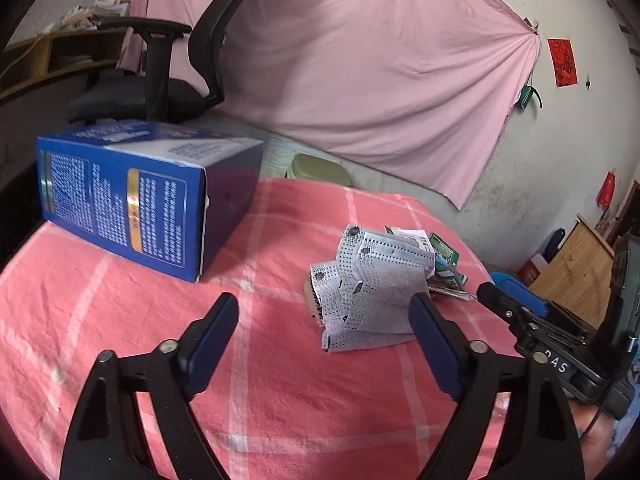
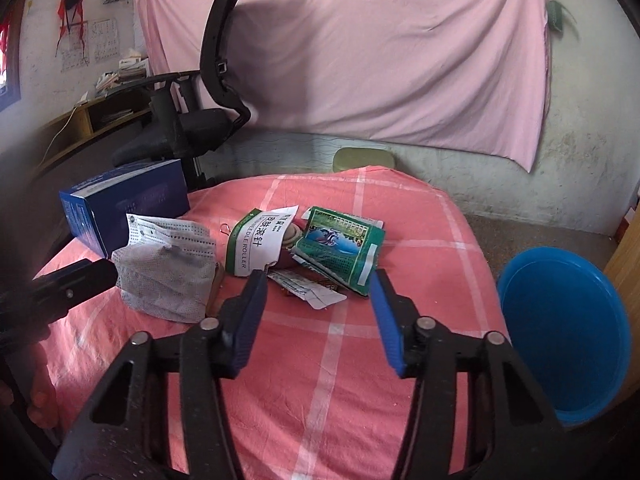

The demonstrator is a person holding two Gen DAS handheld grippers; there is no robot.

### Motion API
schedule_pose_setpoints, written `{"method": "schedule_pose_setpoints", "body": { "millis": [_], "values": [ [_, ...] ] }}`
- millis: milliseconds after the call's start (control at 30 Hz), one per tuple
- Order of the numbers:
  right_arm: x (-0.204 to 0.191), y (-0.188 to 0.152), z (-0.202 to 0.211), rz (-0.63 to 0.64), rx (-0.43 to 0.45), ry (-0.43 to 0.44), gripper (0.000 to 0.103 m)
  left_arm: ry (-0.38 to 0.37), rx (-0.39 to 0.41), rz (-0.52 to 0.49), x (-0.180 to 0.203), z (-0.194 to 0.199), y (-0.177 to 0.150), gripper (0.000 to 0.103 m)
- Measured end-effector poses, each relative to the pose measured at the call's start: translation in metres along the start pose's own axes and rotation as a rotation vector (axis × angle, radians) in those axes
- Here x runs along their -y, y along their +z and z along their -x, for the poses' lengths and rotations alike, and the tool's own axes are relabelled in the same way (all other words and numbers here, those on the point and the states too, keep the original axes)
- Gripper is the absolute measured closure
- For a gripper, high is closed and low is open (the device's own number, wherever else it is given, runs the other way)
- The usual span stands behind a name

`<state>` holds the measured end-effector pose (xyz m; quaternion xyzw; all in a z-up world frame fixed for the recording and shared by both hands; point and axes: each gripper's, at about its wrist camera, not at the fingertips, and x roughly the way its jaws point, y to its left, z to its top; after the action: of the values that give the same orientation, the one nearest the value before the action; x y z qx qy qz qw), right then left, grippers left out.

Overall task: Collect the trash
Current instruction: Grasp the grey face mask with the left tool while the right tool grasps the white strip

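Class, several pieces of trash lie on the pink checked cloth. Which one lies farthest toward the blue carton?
The grey face mask. It lies at the carton's end of the pile, while the white needle-roller packet and the green packet lie beyond it, toward the blue basin.

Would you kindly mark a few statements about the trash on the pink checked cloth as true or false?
1. The blue box lies on the pink checked cloth. True.
2. The right tool is clamped on the green packet. False: its pads are apart and hold nothing; the packet lies just beyond them.
3. A blue basin sits beside the cloth-covered surface, on the right in the right wrist view. True.
4. The grey dotted face mask is already inside the basin. False: it lies on the cloth.
5. The left tool is holding the blue box. False: it is open and empty, with the box off to its left.
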<state>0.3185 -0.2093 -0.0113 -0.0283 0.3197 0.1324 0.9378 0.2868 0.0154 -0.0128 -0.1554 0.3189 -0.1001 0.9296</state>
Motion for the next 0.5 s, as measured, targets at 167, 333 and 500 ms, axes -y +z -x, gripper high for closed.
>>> {"method": "schedule_pose_setpoints", "body": {
  "millis": [167, 333, 500],
  "values": [
    [0.003, 0.002, -0.013, -0.014, -0.049, 0.031, 0.047, -0.066, -0.066, 0.059, -0.007, -0.016, 0.004, 0.043],
    [0.007, 0.005, -0.024, -0.038, -0.096, 0.054, 0.053, -0.092, -0.087, 0.051, -0.003, -0.019, 0.007, 0.064],
    [0.009, 0.004, -0.028, -0.048, -0.122, 0.067, 0.058, -0.108, -0.091, 0.042, -0.004, -0.019, 0.010, 0.076]
  ]
}}
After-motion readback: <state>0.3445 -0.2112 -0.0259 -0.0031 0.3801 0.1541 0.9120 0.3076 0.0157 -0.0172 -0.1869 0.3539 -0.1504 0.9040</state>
